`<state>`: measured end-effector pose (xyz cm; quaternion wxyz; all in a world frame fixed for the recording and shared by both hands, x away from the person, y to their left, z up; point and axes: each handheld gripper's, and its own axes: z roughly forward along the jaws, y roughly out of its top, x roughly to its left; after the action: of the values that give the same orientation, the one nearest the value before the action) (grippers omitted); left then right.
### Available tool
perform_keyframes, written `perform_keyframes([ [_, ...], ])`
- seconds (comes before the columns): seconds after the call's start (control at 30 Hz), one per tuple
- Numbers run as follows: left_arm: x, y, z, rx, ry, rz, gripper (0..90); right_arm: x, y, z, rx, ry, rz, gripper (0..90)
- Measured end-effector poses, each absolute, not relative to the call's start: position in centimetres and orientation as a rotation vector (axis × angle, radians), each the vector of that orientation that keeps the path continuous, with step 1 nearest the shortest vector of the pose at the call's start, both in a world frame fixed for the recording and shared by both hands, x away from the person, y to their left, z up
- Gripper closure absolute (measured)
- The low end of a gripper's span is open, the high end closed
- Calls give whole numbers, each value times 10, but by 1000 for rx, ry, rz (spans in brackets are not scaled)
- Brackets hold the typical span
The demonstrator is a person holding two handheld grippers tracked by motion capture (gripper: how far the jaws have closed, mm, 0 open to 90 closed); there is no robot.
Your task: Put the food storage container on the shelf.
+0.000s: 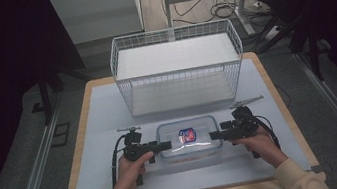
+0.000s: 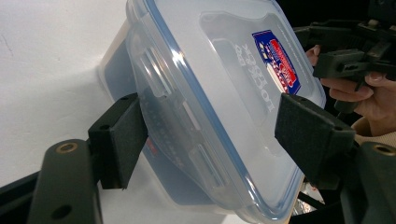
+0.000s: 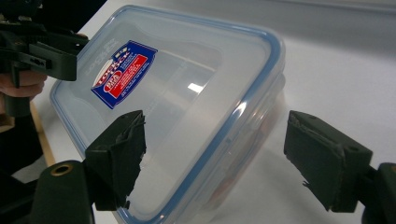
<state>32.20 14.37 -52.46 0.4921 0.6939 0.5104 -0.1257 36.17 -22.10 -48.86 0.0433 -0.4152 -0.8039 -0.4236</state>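
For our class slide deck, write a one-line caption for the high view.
Two handheld grippers, left and right, flank a lidded clear container before a white wire basket.

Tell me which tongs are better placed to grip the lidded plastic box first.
Left. The left tongs already straddle the lidded plastic box's short end, one pad against its side. The right tongs also straddle their end, but with visible gaps at both pads.

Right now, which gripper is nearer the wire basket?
Neither clearly. The left gripper sits at the container's left end, the right gripper at its right end, both about equally short of the wire basket.
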Motion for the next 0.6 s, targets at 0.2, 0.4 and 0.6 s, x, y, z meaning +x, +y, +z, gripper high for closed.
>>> perform_keyframes([
  [0.2,322,143,-525,1682,1241,-303,259,368,-219,-496,-1279,-2361,-1270,200],
  [0.4,321,143,-524,1683,1243,-302,260,372,-218,-501,-1273,-2272,-1240,225],
  [0.6,319,143,-524,1682,1235,-286,262,372,-222,-498,-1275,-2259,-1233,291],
])
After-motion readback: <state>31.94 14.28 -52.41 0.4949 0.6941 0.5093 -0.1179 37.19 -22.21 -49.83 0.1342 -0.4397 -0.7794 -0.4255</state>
